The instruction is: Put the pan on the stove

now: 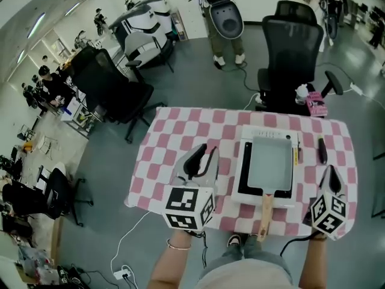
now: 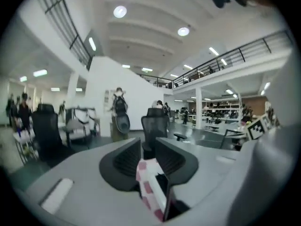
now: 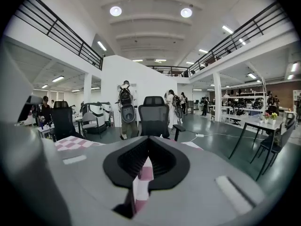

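The rectangular pan (image 1: 269, 161) sits on the stove (image 1: 243, 174), its grey bed square within the stove's black top. Its wooden handle (image 1: 264, 213) reaches past the near table edge toward the person. Only the head view shows the pan and handle. The stove stands on a pink-and-white checked tablecloth (image 1: 180, 131), right of the table's middle. A dark slim object (image 1: 322, 150) lies on the cloth just right of the stove.

The left gripper (image 1: 203, 153) hangs over the cloth left of the stove, apart from pan and handle. In the left gripper view (image 2: 146, 145) its jaws stand apart with nothing between them. The gap shows a strip of checked cloth and a white-and-black edge below. This view also catches the right gripper's marker cube (image 2: 257, 127) at the far right.

The right gripper (image 1: 331, 173) is near the table's right corner. In the right gripper view (image 3: 148, 141) its jaw tips meet, holding nothing. That view looks level across the hall to a black office chair (image 3: 155, 113), and checked cloth shows at its left.
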The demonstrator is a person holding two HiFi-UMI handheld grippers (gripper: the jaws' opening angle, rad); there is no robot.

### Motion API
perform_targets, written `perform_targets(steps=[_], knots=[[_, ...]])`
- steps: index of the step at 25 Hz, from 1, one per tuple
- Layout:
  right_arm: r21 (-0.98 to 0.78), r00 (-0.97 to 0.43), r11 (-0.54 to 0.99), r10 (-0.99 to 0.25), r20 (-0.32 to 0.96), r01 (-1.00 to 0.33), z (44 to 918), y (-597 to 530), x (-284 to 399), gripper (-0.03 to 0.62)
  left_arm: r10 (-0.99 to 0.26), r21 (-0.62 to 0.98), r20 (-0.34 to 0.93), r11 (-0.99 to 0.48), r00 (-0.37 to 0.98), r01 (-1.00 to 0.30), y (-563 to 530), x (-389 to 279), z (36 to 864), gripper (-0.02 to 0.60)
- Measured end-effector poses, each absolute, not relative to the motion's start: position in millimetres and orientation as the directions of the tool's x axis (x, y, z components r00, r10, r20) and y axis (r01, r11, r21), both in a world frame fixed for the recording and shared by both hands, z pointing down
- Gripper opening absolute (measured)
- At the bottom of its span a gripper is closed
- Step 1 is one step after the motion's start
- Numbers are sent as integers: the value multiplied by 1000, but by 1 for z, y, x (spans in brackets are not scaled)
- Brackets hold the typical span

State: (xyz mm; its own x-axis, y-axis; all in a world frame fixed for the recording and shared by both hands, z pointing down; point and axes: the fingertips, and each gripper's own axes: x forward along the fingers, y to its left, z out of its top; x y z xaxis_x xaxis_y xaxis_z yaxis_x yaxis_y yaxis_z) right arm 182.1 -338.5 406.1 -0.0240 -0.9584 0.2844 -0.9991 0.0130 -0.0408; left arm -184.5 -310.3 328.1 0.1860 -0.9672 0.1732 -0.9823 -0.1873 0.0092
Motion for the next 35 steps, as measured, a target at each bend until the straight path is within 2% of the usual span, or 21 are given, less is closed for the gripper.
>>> perform_targets(steps=[2,5,11,18,35], knots=[[-35,-27,19,-968,248,-999,391,-338,180,9,-991,-110,69,-120,113,-987,-310,-190,299,49],[-26,-25,21,-982,187,-999,369,-335,181,9,-998,-143,-36,-44,50,-989,-308,-196,280,-3],[-27,8,-11,-993,116,-1000,343,-328,197,9,-992,-70,-123,21,-12,-997,-306,-202,282,-3],[-25,42,-44,-995,91,-999,332,-317,214,9,-995,-7,-104,5,-4,-1000,-308,-194,291,-3],[-17,1,-2,-998,68,-1000,321,-309,217,9,-997,9,-69,-29,29,-1000,-305,-175,304,-3]])
